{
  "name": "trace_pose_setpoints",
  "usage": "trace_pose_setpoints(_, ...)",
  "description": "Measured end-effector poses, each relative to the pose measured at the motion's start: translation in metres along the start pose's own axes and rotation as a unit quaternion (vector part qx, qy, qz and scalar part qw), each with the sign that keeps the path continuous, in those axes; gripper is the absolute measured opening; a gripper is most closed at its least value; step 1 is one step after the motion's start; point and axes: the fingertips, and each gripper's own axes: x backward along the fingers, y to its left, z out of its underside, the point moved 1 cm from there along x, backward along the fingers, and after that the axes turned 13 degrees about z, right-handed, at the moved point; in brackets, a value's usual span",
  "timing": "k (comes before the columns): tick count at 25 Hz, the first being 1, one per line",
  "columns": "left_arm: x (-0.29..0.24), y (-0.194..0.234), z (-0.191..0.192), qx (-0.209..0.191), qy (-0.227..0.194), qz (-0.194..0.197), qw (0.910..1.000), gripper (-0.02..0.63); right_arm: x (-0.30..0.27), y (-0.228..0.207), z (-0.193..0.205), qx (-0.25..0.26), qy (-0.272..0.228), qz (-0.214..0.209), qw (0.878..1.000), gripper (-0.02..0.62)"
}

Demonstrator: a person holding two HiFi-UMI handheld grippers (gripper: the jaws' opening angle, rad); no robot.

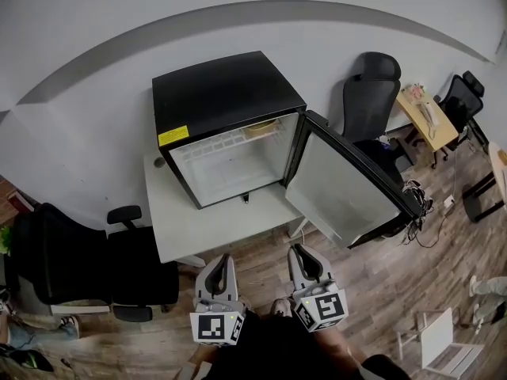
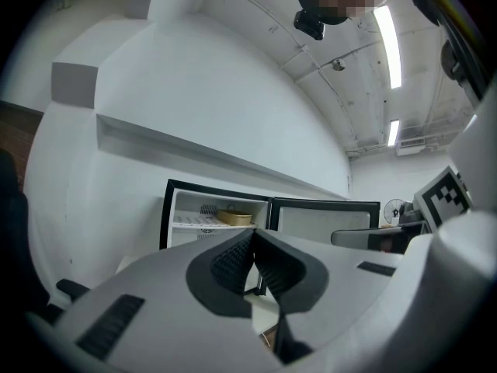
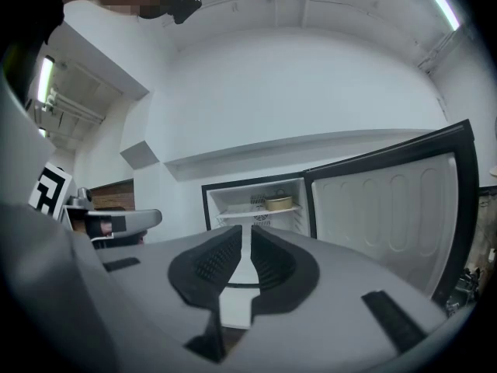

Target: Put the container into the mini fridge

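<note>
While its door [image 1: 341, 184] hangs wide to the right, the black mini fridge [image 1: 226, 93] sits on the white desk [image 1: 206, 228]. A black office chair [image 1: 79, 264] stands near left. Both claws, left claw [image 1: 222, 261] and right claw [image 1: 303, 252], are closed and empty, near the desk's front edge. A shallow tan container [image 1: 261, 129] rests on the fridge's upper shelf.

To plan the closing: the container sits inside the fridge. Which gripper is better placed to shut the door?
Probably the right gripper: the open door stands on its side, farther from the left gripper. Both hold nothing.
</note>
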Motion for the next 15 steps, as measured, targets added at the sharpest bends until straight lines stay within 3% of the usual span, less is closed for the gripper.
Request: trace_pose_setpoints(15,-0.0026,-0.0075,-0.0044,-0.012,-0.002,-0.004,0.9999,0.008,0.0008,-0.0031,-0.0010,0.002,0.000,-0.012,1.000,0.037)
